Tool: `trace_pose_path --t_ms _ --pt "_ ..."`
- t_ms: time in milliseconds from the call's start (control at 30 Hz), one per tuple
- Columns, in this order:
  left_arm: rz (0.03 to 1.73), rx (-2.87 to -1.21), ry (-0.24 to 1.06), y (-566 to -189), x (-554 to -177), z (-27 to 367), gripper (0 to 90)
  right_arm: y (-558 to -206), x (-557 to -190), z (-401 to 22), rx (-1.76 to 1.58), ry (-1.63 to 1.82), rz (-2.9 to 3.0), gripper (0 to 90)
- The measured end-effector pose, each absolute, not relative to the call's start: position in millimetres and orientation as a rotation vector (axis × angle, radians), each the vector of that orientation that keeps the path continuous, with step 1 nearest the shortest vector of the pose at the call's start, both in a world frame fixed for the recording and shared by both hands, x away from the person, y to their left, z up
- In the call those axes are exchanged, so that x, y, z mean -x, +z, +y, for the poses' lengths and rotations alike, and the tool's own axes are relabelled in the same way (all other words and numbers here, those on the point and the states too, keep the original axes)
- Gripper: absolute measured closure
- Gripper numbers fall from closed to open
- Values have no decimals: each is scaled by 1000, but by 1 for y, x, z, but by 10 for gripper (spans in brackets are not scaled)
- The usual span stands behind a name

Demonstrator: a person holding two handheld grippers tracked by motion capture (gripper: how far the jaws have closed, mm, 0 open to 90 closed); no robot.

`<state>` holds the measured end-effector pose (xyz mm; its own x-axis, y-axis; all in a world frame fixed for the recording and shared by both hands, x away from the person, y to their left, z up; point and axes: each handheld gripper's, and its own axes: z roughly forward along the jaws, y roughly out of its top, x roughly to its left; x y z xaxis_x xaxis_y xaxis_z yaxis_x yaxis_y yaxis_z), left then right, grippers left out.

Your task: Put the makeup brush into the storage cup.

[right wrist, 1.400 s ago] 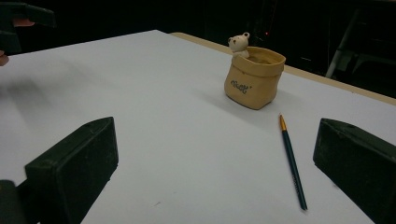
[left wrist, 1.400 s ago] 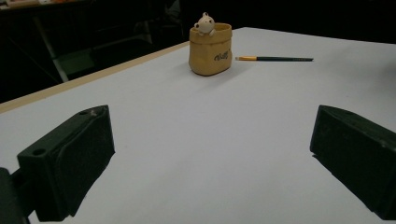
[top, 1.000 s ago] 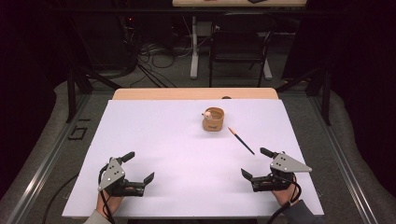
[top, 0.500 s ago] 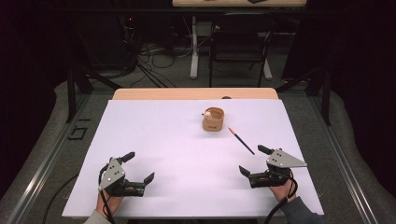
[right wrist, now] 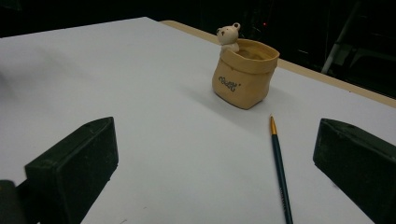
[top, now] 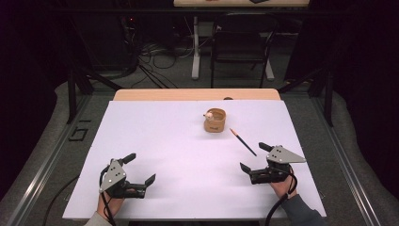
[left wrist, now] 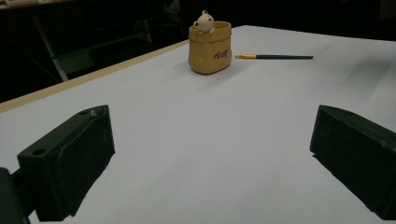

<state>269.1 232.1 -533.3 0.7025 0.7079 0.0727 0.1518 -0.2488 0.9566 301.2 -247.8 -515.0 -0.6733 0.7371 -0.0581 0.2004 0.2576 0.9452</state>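
Left gripper [top: 137,173] sits at roughly 7 o'clock on the white table [top: 155,141], jaws wide apart, nothing between them, well apart from everything else. Centre, about 12 o'clock: tan pen pot [top: 215,121] shaped like a sack, small bear figure on its rim, upright, mouth open upward. Just beside it toward 4 o'clock lies the pencil [top: 243,142], flat on the table and apart from the pot. Its long axis runs 10-to-4 in the high view, gold-banded end nearest the pot, dark end toward the right gripper [top: 251,160]. Right gripper is at about 5 o'clock, jaws also wide and empty, dark end of the pencil near its far jaw; in the right gripper view the pencil [right wrist: 280,170] lies between the jaws but offset toward the right one. Risks, as a guess: a thin round shaft flat on a smooth sheet probably rolls or skids if one jaw touches first; an off-centre pinch could pivot it; a low approach may jam the jaws into the table; swinging it in too wide could tip the light pot.
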Motion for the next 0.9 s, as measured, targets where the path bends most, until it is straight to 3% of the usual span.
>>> trace_pose_path --t_ms 900 --pt "684 -1777 608 -534 -270 231 0 -515 -336 -251 -899 1386 2058 0"
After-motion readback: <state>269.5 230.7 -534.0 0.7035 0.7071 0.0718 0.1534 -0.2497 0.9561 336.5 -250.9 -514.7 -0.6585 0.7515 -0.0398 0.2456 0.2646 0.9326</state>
